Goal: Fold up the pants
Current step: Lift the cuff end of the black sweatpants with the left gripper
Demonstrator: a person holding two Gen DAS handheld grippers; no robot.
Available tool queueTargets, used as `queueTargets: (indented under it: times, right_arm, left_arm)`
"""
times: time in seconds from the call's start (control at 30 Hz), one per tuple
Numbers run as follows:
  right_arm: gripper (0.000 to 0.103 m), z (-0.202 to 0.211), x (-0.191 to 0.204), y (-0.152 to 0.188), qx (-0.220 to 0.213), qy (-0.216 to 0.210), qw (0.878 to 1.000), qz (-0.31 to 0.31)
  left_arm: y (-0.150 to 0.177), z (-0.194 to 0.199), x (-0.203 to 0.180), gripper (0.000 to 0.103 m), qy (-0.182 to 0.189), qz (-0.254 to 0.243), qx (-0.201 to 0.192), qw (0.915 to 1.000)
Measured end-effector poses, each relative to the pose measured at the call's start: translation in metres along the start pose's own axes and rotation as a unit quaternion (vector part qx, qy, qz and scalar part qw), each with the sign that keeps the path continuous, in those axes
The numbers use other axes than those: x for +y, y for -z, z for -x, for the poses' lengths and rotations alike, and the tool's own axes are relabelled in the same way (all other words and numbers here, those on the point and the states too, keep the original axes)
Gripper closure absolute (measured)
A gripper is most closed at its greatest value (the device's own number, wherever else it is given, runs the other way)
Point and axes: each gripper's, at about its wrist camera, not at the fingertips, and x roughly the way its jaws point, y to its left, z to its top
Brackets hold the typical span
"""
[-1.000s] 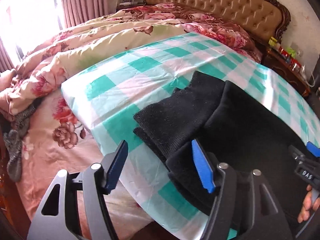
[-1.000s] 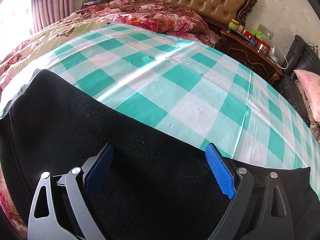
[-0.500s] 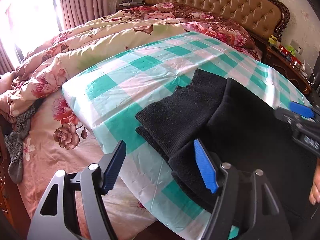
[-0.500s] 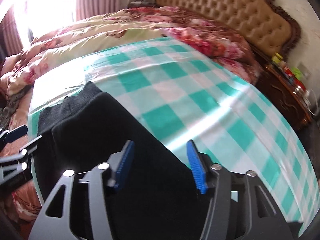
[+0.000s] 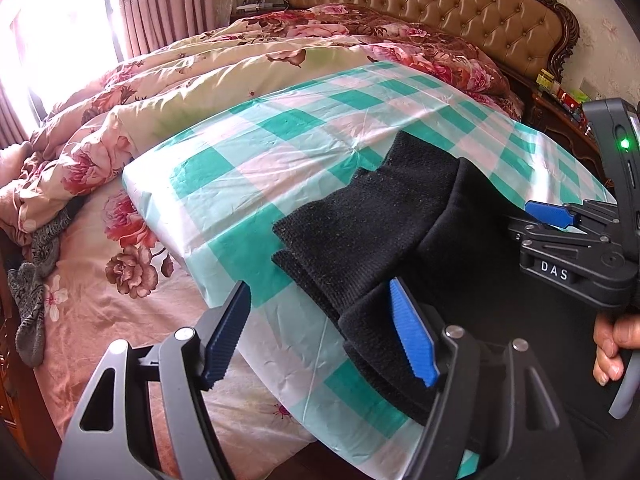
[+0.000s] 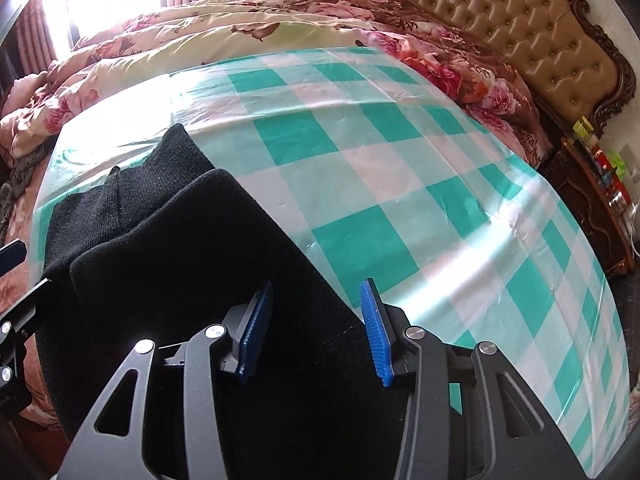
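Observation:
Black pants [image 5: 380, 232] lie folded on a green-and-white checked cloth [image 5: 280, 140], ribbed cuffs stacked toward its left end. My left gripper [image 5: 320, 338] is open at the cloth's near corner; one finger hangs over the cloth, the other over the near cuff fold, and nothing is gripped. In the right wrist view my right gripper [image 6: 316, 330] hovers over the pants [image 6: 160, 260] near their far edge. Its jaws are closing, with flat fabric below and between them, and the pads are not pressing. From the left wrist view the right gripper [image 5: 548, 220] shows at the right, held by a hand [image 5: 612, 340].
The checked cloth [image 6: 400, 160] covers a bed with a floral quilt [image 5: 200, 72] behind and left. A tufted headboard [image 5: 440, 8] stands at the back. A dark nightstand [image 6: 600, 184] with small items is at the right. Grey knitwear [image 5: 32, 312] lies at the far left.
The right gripper swung left over the pants toward the cuffs and its jaws narrowed a lot. It now looms larger at the right of the left wrist view. The left gripper stayed put.

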Motion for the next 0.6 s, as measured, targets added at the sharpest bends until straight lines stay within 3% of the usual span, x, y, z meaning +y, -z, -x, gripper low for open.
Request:
queueTargets:
  times: [0.13,0.27,0.37,0.43,0.53,0.6]
  right_arm:
    - [0.062,0.0,-0.007,-0.002,0.002,-0.009,1.0,-0.014]
    - [0.059,0.018,-0.027,-0.004,-0.026,0.016,0.998,-0.058]
    - [0.057,0.033,-0.052,0.0,-0.033,0.025,0.995,-0.096]
    - [0.056,0.042,-0.061,0.007,-0.033,0.016,0.994,-0.099]
    - [0.052,0.053,-0.067,0.026,-0.028,-0.006,0.994,-0.104]
    - [0.052,0.056,-0.067,0.039,-0.017,-0.033,0.993,-0.109]
  left_arm:
    - [0.0,0.0,0.002,0.027,0.001,0.002,0.0,1.0]
    - [-0.002,0.001,0.039,0.024,0.075,0.066,0.006,0.995]
    - [0.001,0.009,0.076,0.037,0.074,0.105,-0.009,0.9917]
    - [0.003,0.014,0.092,0.054,0.095,0.121,-0.017,0.988]
    - [0.004,0.019,0.101,0.058,0.156,0.128,-0.02,0.9792]
    - [0.004,0.014,0.104,0.058,0.211,0.156,-0.01,0.9649]
